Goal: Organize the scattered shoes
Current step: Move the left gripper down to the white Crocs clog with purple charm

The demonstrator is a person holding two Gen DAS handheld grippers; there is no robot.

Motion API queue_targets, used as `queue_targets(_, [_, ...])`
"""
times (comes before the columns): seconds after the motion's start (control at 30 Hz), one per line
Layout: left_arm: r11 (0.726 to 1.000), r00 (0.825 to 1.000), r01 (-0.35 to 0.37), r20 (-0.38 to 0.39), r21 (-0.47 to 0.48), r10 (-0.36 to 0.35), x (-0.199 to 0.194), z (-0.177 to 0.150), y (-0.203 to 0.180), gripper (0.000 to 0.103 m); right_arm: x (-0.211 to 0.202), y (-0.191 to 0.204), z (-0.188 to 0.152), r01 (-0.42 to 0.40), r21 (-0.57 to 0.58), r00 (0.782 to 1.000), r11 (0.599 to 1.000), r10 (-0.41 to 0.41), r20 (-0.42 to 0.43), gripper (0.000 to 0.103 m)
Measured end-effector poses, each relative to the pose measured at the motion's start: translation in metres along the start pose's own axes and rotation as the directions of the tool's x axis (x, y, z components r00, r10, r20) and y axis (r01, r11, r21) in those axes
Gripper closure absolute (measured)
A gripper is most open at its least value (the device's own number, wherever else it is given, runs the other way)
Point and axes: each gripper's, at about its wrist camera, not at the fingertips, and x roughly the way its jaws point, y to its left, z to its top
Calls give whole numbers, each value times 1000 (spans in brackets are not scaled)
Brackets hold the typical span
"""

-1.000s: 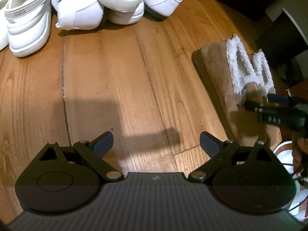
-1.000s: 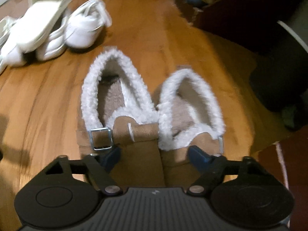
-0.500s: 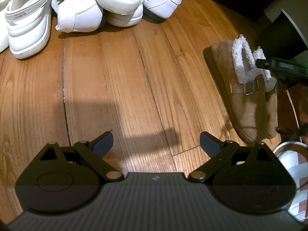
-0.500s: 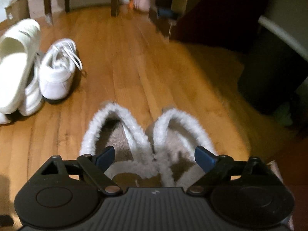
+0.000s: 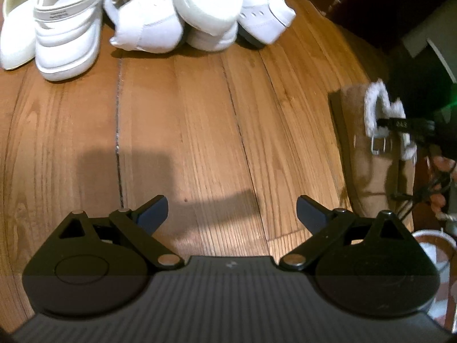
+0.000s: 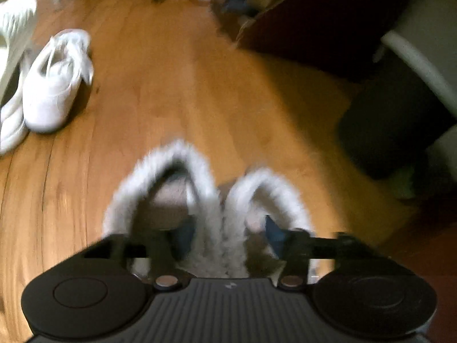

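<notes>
Through your left wrist camera, your left gripper [image 5: 232, 211] hangs released over bare wooden floor [image 5: 200, 120], white shoes [image 5: 148, 8] heaped at twelve o'clock, the tan slippers [image 5: 371, 154] at three. Through your right wrist camera, blurred, your right gripper [image 6: 227, 233] has just been opening; it seems to straddle the slippers' [image 6: 217, 200] adjoining fleece collars without pressing them. A white sneaker [image 6: 54, 85] lies at ten.

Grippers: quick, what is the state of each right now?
Left gripper: open, empty, over the floor.
Right gripper: one finger inside each of the brown slippers, fleece between the jaws; too blurred to tell whether it grips.
</notes>
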Motion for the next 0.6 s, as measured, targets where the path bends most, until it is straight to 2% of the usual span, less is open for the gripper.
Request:
queue_targets(0.03, [1000,1000,-4,27,-24,5,-5,2,5,5,-21,9,7,-43,-3,997,999,43,63,4])
queue_targets(0.07, [999,999,-12,42,-39,14,-9,4,9,5,-32,18,11,-83,-18,992,996,84,89,1])
queue_targets(0.1, [998,998,-20,57,-54,23,-13,7,13,5,-43,32,17,-142,-51,985,989,146,95,1])
queue_targets(0.17, [995,995,-42,85,-93,50,-20,12,24,5,-55,67,23,-285,-101,955,953,291,55,1])
queue_targets(0.23, [986,988,-78,124,-145,96,-32,16,43,5,-54,98,23,-416,-104,909,903,417,-16,1])
queue_targets(0.27, [985,987,-83,128,-150,102,-33,17,46,5,-51,115,23,-467,-105,884,878,464,-59,1])
queue_targets(0.33, [971,975,-140,146,-196,170,-41,19,64,5,-44,148,21,-551,-105,832,828,535,-148,2])
queue_targets(0.37, [964,970,-161,148,-212,194,-43,21,70,5,-41,165,21,-578,-110,811,808,554,-188,3])
queue_targets(0.4, [954,963,-188,149,-233,226,-47,22,80,5,-38,179,23,-591,-119,799,798,560,-218,3])
queue_targets(0.47, [931,946,-241,149,-274,288,-55,23,101,5,-35,198,26,-602,-124,789,789,562,-249,3])
queue_targets(0.53, [919,936,-269,146,-288,320,-57,25,110,5,-31,214,28,-617,-126,770,777,563,-300,3])
queue_targets(0.6, [901,919,-317,139,-298,369,-60,29,121,5,-33,220,24,-623,-129,761,771,560,-327,3])
